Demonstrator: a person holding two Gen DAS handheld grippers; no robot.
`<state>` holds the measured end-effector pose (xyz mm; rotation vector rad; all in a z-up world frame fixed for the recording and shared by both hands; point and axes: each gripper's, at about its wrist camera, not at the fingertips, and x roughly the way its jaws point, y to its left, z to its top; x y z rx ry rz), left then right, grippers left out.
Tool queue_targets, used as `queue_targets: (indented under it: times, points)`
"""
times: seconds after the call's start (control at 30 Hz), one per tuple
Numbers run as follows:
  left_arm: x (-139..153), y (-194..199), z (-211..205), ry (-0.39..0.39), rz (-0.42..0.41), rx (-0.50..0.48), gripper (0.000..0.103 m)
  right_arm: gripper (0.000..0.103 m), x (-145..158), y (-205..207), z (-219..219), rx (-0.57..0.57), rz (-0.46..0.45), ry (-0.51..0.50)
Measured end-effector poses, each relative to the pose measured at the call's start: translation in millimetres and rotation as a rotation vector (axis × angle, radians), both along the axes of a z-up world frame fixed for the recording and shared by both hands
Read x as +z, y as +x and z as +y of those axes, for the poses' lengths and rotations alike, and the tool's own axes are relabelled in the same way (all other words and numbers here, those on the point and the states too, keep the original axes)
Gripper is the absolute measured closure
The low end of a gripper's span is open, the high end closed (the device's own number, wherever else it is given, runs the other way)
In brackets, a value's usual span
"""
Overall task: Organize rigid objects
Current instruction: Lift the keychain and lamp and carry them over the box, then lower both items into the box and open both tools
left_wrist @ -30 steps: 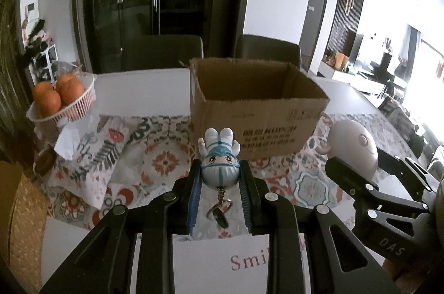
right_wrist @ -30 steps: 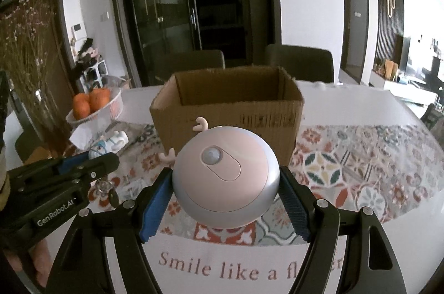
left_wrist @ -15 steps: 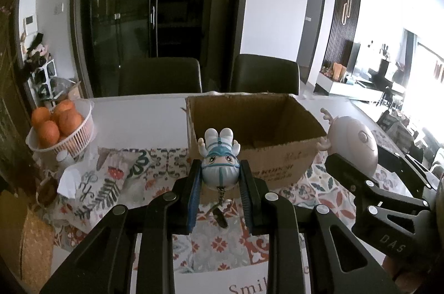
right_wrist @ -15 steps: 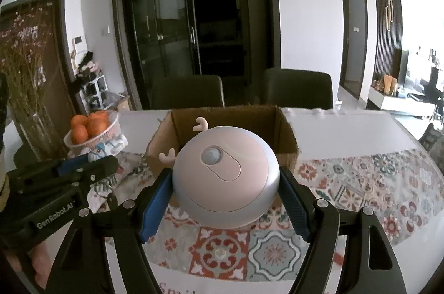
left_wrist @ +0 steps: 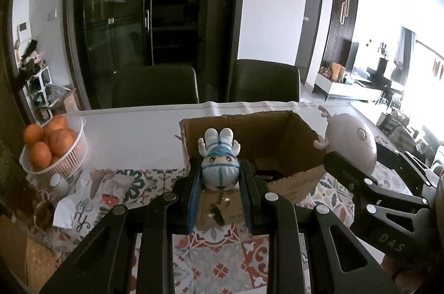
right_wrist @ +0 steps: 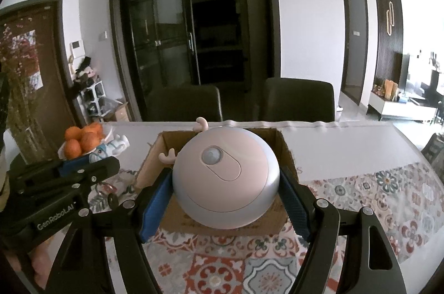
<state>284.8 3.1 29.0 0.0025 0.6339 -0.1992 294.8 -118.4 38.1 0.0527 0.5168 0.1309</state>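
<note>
My left gripper [left_wrist: 220,177] is shut on a small white-and-teal figurine keychain [left_wrist: 220,158], whose ring dangles below the pads. It hangs over the near wall of an open cardboard box [left_wrist: 288,127]. My right gripper [right_wrist: 226,183] is shut on a round pink night light with small antlers [right_wrist: 226,177], held above the near side of the same box [right_wrist: 283,144]. Each gripper shows in the other's view: the night light [left_wrist: 351,140] at the right, the figurine [right_wrist: 109,148] at the left. A dark item lies inside the box.
A white basket of oranges [left_wrist: 52,147] stands at the table's left. A patterned cloth [right_wrist: 374,197] covers the near part of the white table [left_wrist: 133,133]. Crumpled tissue [left_wrist: 69,208] lies below the basket. Two dark chairs [left_wrist: 263,80] stand behind the table.
Both grippers rose and moved forward with their objects, from in front of the box to over its near edge. The box interior has come into sight.
</note>
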Motion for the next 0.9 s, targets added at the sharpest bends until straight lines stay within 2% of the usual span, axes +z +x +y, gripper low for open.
queue_targets:
  times: [0.6, 0.9]
  points:
    - [2, 68, -28, 0.061, -0.011, -0.024, 0.077, 0.028, -6, 70, -26, 0.002, 0.059, 0.011]
    - [-19, 102, -33, 0.069, 0.069, -0.042, 0.077, 0.028, -27, 103, -26, 0.031, 0.144, -0.002]
